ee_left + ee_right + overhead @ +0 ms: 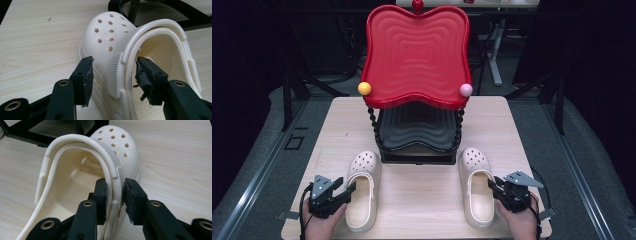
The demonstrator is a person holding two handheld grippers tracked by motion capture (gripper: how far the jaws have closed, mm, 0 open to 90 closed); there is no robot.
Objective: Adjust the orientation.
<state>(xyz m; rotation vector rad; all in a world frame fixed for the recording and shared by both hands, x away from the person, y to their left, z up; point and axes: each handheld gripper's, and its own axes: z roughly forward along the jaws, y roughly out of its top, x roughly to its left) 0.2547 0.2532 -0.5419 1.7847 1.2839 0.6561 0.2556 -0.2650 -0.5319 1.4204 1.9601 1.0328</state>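
Two cream clogs lie on the wooden table, toes pointing away from me. My left gripper (348, 189) reaches the left clog (362, 192) from its outer side. In the left gripper view the jaws of that gripper (113, 72) straddle the side wall of that clog (107, 37), one pad outside and one inside, with a gap at the inner pad. My right gripper (493, 186) is at the right clog (477, 192). In the right gripper view the pads of that gripper (115, 192) press on the clog's (75, 182) side wall at the strap's ribbed end.
A two-tier stand sits at the table's back middle, with a red wavy tray (417, 55) on top and a black tray (417, 130) below. A yellow ball (364, 88) and a pink ball (466, 90) cap its front corners. Bare table (422, 200) lies between the clogs.
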